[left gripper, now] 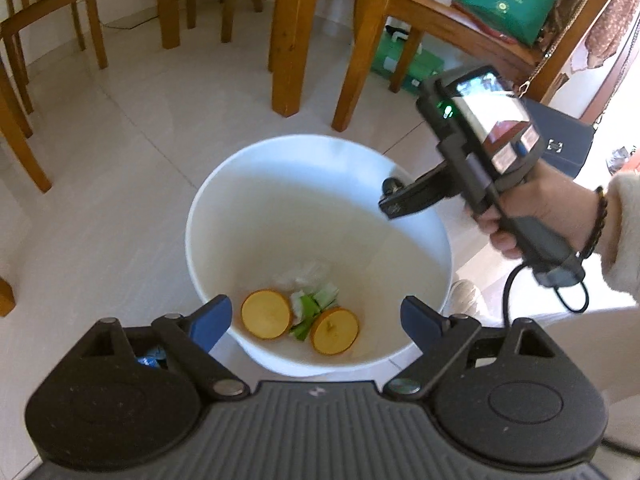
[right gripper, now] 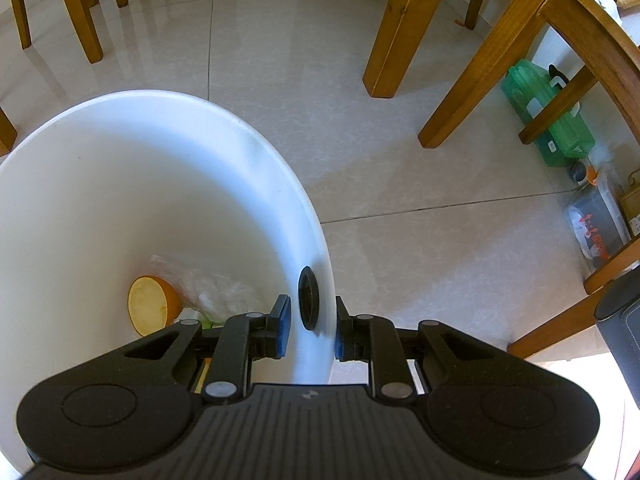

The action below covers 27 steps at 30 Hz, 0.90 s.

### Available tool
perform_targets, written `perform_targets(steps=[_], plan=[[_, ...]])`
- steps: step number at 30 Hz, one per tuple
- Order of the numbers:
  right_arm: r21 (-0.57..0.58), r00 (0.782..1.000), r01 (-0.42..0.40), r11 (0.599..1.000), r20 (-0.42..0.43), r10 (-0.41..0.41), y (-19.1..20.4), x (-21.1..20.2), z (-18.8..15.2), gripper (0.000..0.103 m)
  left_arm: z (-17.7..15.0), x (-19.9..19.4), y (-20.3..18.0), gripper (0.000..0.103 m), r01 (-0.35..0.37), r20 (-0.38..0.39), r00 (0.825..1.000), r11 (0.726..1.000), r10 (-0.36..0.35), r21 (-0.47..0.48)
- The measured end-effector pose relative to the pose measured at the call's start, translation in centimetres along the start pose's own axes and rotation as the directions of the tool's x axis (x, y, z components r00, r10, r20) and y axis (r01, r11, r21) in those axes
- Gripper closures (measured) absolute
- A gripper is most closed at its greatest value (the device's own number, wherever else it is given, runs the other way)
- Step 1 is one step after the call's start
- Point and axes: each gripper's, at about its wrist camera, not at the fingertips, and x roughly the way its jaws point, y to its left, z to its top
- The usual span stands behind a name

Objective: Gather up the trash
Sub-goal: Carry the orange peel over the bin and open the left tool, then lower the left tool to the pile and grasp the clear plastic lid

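Ahead of both my claws lies the pale tiled floor (right gripper: 400,168), with wooden table legs (right gripper: 404,28) and chair legs (left gripper: 24,92) standing beyond my fingertips. Just in front of my left gripper (left gripper: 316,322) sits the white plastic bin (left gripper: 224,216), its mouth directly under and beyond the spread fingers. My left gripper is wide apart and holds nothing; its blue pads (left gripper: 212,322) sit to either side of the bin's near rim without touching it. To the right of that claw and above the bin's far-right rim I see a hand (left gripper: 540,208) in a cream sleeve working my right gripper (right gripper: 311,330). That one has its jaws drawn close about the bin's rim, one blue pad inside the wall and one outside, with a black grommet (right gripper: 309,298) in the wall just beyond the fingertips; I cannot tell whether the pads actually press the plastic. Down at the bottom of the bin, just past my left fingertips, lie two orange halves (left gripper: 266,314) cut face up, green vegetable scraps (left gripper: 316,304) between them, and a crumpled clear plastic wrapper (left gripper: 304,274) behind them. Off to the far right of my right claw, a green plastic case (right gripper: 548,116) lies under the table.
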Motion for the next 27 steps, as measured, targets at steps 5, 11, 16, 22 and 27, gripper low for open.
perform_targets(steps=[5,11,16,22,27], plan=[[-0.003,1.0,0.004,1.0,0.001,-0.004,0.1,0.0,0.0,0.079,-2.0,0.2,0.4,0.012,-0.026,-0.02,0.999,1.0,0.026,-0.01],[-0.003,1.0,0.007,1.0,0.001,-0.007,0.1,0.0,0.0,0.079,-3.7,0.6,1.5,0.012,-0.032,-0.043,0.999,0.997,0.029,-0.071],[-0.011,1.0,0.013,1.0,0.003,-0.013,0.0,-0.1,0.0,0.079,-5.4,1.2,2.6,0.012,-0.062,-0.056,0.997,0.992,0.056,-0.109],[-0.011,1.0,0.015,1.0,0.004,-0.015,0.0,0.0,0.0,0.079,-9.6,1.4,4.9,0.012,-0.129,-0.081,0.99,0.967,0.113,-0.218],[-0.008,1.0,0.015,1.0,0.005,-0.015,0.1,0.0,0.0,0.079,-15.2,1.7,8.2,0.012,-0.228,-0.156,0.971,0.906,0.182,-0.357]])
